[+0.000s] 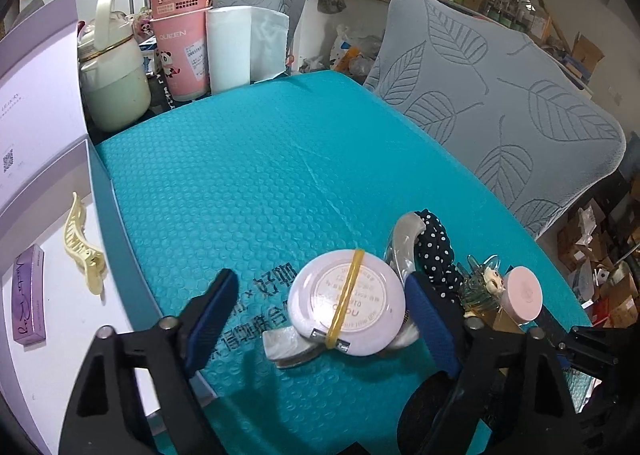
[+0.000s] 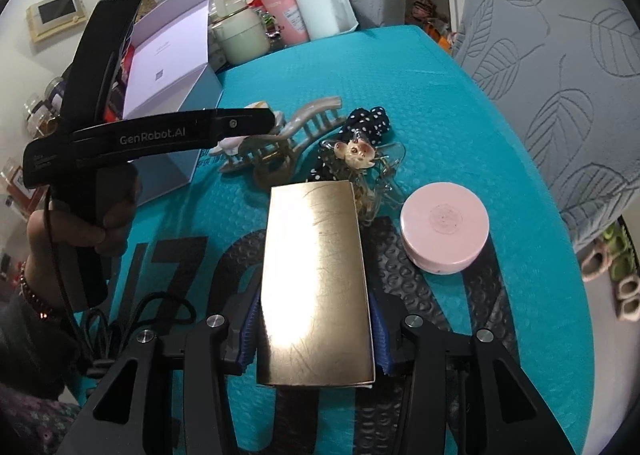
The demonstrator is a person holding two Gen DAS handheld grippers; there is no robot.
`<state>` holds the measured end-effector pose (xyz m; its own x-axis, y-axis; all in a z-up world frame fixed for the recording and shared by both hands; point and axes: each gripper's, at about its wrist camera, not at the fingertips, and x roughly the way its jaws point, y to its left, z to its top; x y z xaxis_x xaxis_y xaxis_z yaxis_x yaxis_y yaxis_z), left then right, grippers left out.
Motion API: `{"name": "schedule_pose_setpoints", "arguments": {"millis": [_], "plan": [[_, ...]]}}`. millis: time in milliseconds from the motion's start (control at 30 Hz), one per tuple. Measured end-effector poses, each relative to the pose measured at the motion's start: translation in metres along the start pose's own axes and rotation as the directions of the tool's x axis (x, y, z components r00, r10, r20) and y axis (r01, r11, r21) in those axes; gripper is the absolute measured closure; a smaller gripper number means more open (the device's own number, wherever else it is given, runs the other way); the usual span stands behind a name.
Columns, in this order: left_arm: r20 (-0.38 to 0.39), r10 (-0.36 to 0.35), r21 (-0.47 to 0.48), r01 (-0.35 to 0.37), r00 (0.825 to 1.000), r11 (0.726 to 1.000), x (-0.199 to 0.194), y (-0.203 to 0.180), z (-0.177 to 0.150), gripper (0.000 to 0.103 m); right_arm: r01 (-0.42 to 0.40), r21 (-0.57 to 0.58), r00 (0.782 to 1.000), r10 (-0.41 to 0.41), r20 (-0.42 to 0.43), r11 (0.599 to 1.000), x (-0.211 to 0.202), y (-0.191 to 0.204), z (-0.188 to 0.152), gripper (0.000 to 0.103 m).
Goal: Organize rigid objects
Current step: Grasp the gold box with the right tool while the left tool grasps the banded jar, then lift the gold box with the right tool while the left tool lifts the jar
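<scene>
the right gripper [image 2: 316, 335] was clamped on a flat gold box [image 2: 316, 279], its blue pads pressed against the box's two long sides, the box held level just above the worktop [image 2: 400, 75]. the left gripper [image 1: 320, 319] stood wide apart, its blue fingers [image 1: 216, 315] hanging to either side of a round lilac tin [image 1: 346, 313] without clearly touching it; the right pad was just beside the tin's edge. a yellow rubber band [image 1: 346, 295] ran across the tin's lid, and the tin rested on top of a pearly hair claw [image 1: 288, 347].

the worktop was covered by a teal bubble-textured mat with black print. grey leaf-patterned chair covers [image 1: 500, 95] stood along its far and right sides. at the far-left corner sat a cream kettle [image 1: 112, 79], stacked pink cups [image 1: 182, 39] and a white paper roll [image 1: 230, 51]. an open lilac box [image 1: 40, 115] lay at the left edge, holding a cream hair claw [image 1: 84, 247] and a small purple carton [image 1: 29, 295].

ahead of the gold box lay the beige hair claw [image 2: 296, 127], a polka-dot scrunchie [image 2: 368, 123] and a clear clip with a small figure [image 2: 356, 153]. a round pink case [image 2: 444, 233] sat near, to the right of the box.
</scene>
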<state>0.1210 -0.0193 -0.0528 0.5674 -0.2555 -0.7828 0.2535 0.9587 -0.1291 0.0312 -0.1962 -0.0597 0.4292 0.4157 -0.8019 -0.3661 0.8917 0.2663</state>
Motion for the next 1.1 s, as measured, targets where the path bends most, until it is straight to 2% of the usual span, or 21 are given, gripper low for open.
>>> {"name": "schedule_pose_setpoints", "arguments": {"millis": [133, 200, 267, 367, 600, 800, 1100], "plan": [[0.004, 0.008, 0.017, -0.008, 1.0, 1.0, 0.0, -0.001, -0.001, 0.025, -0.004, 0.0, 1.0, 0.004, 0.001, 1.0, 0.0, 0.0, 0.001, 0.058], [0.012, 0.013, 0.016, -0.014, 1.0, 1.0, -0.001, 0.0, -0.002, 0.03, -0.005, 0.003, 1.0, 0.005, 0.002, 1.0, 0.0, -0.001, 0.001, 0.058], [0.023, 0.028, 0.008, -0.028, 0.999, 1.0, -0.003, 0.003, -0.002, 0.048, -0.004, 0.002, 1.0, 0.004, 0.003, 1.0, 0.0, -0.001, 0.001, 0.058], [0.02, 0.003, -0.002, -0.003, 1.0, 1.0, -0.003, 0.007, -0.001, 0.048, -0.003, 0.003, 1.0, 0.003, 0.005, 1.0, 0.001, 0.0, 0.001, 0.058], [0.02, 0.003, 0.004, -0.003, 1.0, 1.0, -0.005, 0.006, 0.001, 0.048, -0.006, 0.017, 1.0, 0.006, 0.007, 1.0, 0.001, 0.001, 0.0, 0.058], [0.063, 0.013, 0.027, -0.014, 0.998, 1.0, -0.022, 0.0, 0.002, 0.048, -0.005, 0.023, 1.0, 0.005, 0.007, 1.0, -0.002, 0.0, -0.001, 0.059], [0.078, 0.012, 0.007, -0.012, 0.997, 1.0, -0.045, 0.001, -0.004, 0.048, -0.013, 0.015, 0.999, 0.013, 0.032, 1.0, -0.01, 0.006, 0.001, 0.059]]}}
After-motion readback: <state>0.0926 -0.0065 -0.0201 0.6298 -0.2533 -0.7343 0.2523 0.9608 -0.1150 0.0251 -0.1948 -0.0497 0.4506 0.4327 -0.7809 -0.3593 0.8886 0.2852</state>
